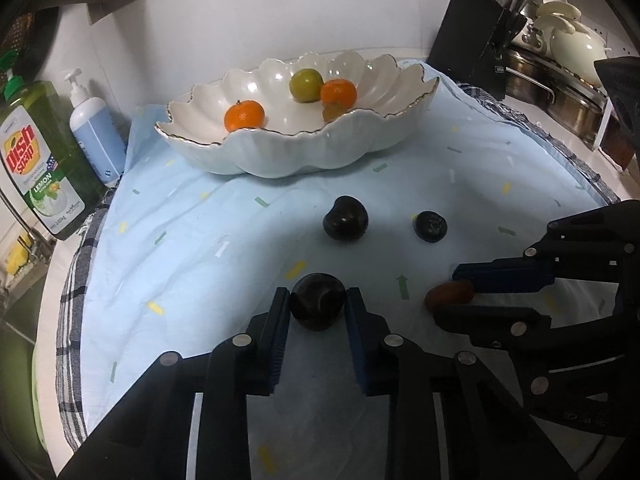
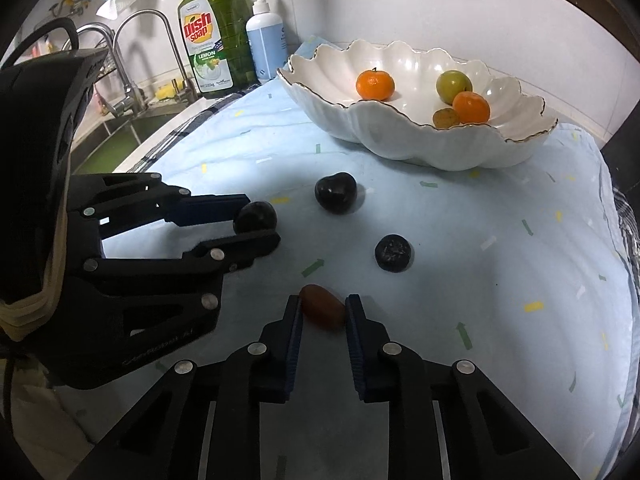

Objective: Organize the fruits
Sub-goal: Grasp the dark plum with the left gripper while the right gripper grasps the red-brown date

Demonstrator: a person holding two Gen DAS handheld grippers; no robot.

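Observation:
A white scalloped bowl (image 1: 320,148) at the back of a light blue cloth (image 1: 200,260) holds two oranges (image 1: 244,115), a green fruit (image 1: 306,85) and a small brownish fruit (image 1: 334,111). My left gripper (image 1: 318,306) is shut on a dark plum (image 1: 318,300) resting on the cloth; it also shows in the right wrist view (image 2: 256,218). My right gripper (image 2: 322,312) is shut on a small reddish-brown fruit (image 2: 322,311), also seen from the left wrist view (image 1: 449,295). Two more dark plums (image 1: 345,218) (image 1: 430,226) lie loose between the grippers and the bowl.
A green dish soap bottle (image 1: 44,160) and a blue pump bottle (image 1: 98,136) stand at the left by a sink with a faucet (image 2: 132,52). A black knife block (image 1: 476,40), pots and a white teapot (image 1: 576,44) stand at the back right.

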